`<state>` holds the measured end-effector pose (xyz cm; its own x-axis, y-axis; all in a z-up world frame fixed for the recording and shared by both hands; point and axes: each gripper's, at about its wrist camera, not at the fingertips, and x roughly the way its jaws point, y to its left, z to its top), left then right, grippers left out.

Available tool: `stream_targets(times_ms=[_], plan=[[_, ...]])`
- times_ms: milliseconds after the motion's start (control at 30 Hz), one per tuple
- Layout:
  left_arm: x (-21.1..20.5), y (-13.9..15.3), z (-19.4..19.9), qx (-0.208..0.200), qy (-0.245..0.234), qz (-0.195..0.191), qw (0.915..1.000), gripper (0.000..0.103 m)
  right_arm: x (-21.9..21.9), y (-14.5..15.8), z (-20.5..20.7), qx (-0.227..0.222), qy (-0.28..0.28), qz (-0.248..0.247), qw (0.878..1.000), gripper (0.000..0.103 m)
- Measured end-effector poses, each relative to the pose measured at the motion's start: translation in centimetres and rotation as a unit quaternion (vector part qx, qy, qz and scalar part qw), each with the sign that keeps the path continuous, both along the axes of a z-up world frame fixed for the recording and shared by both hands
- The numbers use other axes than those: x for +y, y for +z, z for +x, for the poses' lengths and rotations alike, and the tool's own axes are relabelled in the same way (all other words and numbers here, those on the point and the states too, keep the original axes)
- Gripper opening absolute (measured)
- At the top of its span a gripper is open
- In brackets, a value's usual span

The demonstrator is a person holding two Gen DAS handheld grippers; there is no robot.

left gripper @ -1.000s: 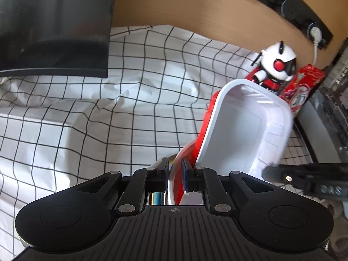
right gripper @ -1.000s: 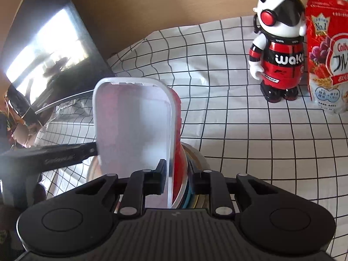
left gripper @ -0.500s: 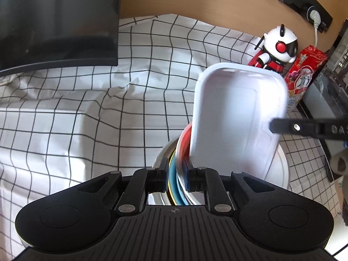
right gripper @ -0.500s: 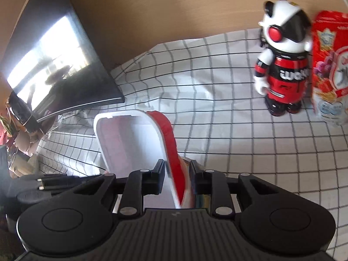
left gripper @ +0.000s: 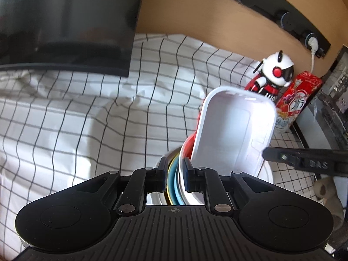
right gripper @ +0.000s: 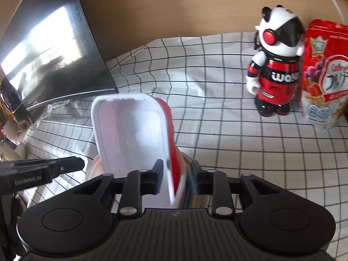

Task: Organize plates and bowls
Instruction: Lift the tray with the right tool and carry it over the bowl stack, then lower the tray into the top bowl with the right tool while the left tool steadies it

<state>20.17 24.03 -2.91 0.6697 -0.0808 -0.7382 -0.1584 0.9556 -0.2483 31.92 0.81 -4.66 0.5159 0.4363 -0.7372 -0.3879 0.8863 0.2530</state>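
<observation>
A stack of nested dishes is held between both grippers above the checked cloth. On top a white rectangular tray (left gripper: 232,130) stands tilted up, with a red dish (left gripper: 188,141) behind it. My left gripper (left gripper: 175,175) is shut on the stack's rim, over blue and yellow plate edges (left gripper: 173,183) and a metal bowl. In the right wrist view the white tray (right gripper: 130,130) and red dish (right gripper: 174,152) sit between the fingers of my right gripper (right gripper: 177,177), which is shut on the opposite rim. Each gripper's fingertip (left gripper: 282,155) shows in the other's view.
A black monitor (left gripper: 65,26) stands at the back left on the checked cloth (left gripper: 87,117). A red and white robot toy (right gripper: 274,69) and a red cereal bag (right gripper: 326,74) stand at the back right against the wooden wall. A power strip (left gripper: 282,19) is on the wall.
The stack has shifted and tilted between the grippers; the white tray leans more to the right in the left view. Both grippers stay shut on the rims.
</observation>
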Motion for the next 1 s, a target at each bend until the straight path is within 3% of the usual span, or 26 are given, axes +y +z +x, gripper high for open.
stream_targets(times_ms=[167, 333, 433, 567, 833, 1000], plan=[[-0.3, -1.2, 0.1, 0.020, -0.015, 0.000, 0.9997, 0.018, -0.8, -2.2, -0.2, 0.056, -0.014, 0.016, 0.998, 0.043], [-0.8, -2.6, 0.7, 0.052, -0.035, -0.010, 0.9980, 0.021, 0.0, -4.0, -0.7, 0.106, -0.002, 0.038, 0.994, 0.038], [-0.9, -2.9, 0.6, 0.055, -0.050, -0.037, 0.9965, 0.023, 0.7, -3.7, -1.4, 0.087, 0.005, 0.019, 0.996, 0.037], [-1.2, -2.0, 0.5, 0.035, -0.065, -0.036, 0.9966, 0.023, 0.7, -3.8, -1.2, 0.087, 0.005, 0.017, 0.996, 0.036], [-0.9, -3.1, 1.2, 0.055, -0.067, -0.021, 0.9960, 0.029, 1.3, -4.8, -1.6, 0.096, -0.017, 0.012, 0.995, 0.036], [0.2, -4.6, 1.8, 0.068, -0.073, -0.042, 0.9941, 0.033, 2.2, -4.8, -2.1, 0.080, -0.040, -0.006, 0.996, 0.036]])
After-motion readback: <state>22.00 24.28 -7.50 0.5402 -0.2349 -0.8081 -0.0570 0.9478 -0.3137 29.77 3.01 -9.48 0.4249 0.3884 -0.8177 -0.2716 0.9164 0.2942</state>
